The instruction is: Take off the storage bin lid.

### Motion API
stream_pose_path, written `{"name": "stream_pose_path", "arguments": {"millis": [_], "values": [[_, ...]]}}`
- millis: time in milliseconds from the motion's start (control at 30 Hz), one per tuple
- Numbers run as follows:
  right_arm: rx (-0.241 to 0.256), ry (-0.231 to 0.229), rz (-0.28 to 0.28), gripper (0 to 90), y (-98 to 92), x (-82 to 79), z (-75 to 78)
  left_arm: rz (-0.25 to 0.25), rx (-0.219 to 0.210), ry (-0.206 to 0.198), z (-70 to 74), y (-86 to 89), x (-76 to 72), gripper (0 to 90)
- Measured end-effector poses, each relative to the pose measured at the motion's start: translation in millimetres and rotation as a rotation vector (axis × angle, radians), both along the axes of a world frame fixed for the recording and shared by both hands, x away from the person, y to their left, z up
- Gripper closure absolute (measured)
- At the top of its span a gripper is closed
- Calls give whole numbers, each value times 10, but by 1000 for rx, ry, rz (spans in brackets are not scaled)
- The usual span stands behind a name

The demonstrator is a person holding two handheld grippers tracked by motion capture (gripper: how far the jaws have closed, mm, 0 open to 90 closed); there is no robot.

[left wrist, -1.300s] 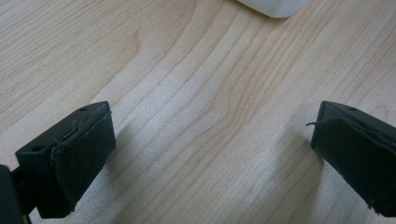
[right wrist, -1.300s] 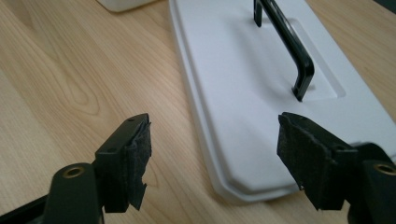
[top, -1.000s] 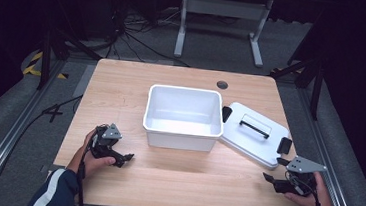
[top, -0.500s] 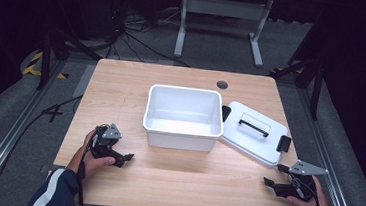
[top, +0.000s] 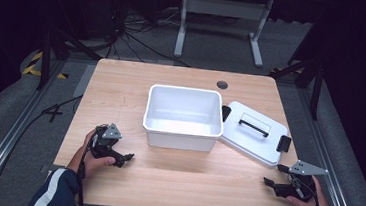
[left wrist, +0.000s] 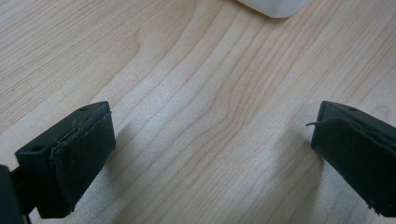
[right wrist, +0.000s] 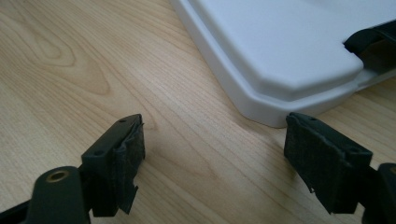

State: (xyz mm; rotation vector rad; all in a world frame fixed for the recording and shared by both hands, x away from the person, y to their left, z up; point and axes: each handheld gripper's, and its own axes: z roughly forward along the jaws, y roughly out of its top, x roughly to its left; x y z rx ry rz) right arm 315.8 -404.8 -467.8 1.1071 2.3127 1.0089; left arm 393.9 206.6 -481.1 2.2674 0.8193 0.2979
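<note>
Since the white plastic lid (top: 254, 133) lies flat near the worktop's (top: 122, 82) right edge, just right of the open white storage bin (top: 183, 116), it looks light, stiff and rather slick; its black handle (top: 254, 125) or near rim seems the best hold. The right hand-held gripper (right wrist: 215, 158) rests wide open just short of that rim; the left hand-held gripper (left wrist: 212, 149), also wide, sits near the front-left corner. Nothing stands between.

Before you: white rectangular bin (top: 183, 115), open-topped, empty, upright at table centre. White lid (top: 253, 132), black handle on top, black latches at both ends, lying flat, handle up, just right of the bin, turned slightly askew
</note>
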Motion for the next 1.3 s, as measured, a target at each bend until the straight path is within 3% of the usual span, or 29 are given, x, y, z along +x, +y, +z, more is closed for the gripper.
{"name": "stream_pose_path", "arguments": {"millis": [1300], "values": [[1,0,-10,205,9,6,-1,-10,-2,-5,-3,0,14,1]]}}
